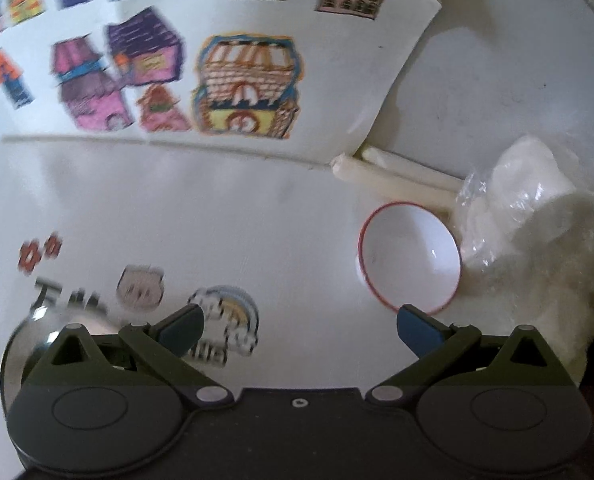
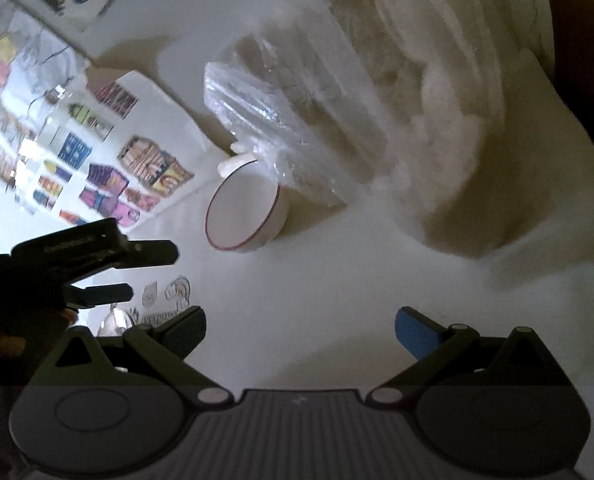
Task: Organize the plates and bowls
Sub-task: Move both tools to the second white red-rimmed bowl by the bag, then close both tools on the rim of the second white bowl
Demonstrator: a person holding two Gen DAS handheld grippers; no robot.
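I tilt my left gripper [image 1: 299, 330] steeply down over the white table [image 1: 257, 216], jaws spread wide with nothing between them. The small white bowl with a thin red rim [image 1: 411, 258], smooth and glossy, lies tipped on its side at one o'clock, just past the blue right pad. My right gripper [image 2: 299, 330] angles down too, jaws equally wide and empty; there the bowl sits at eleven o'clock against crinkled clear plastic wrapping [image 2: 281, 120].

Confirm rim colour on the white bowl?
Red: a thin line around the white bowl rim. Clearest in the left wrist view.
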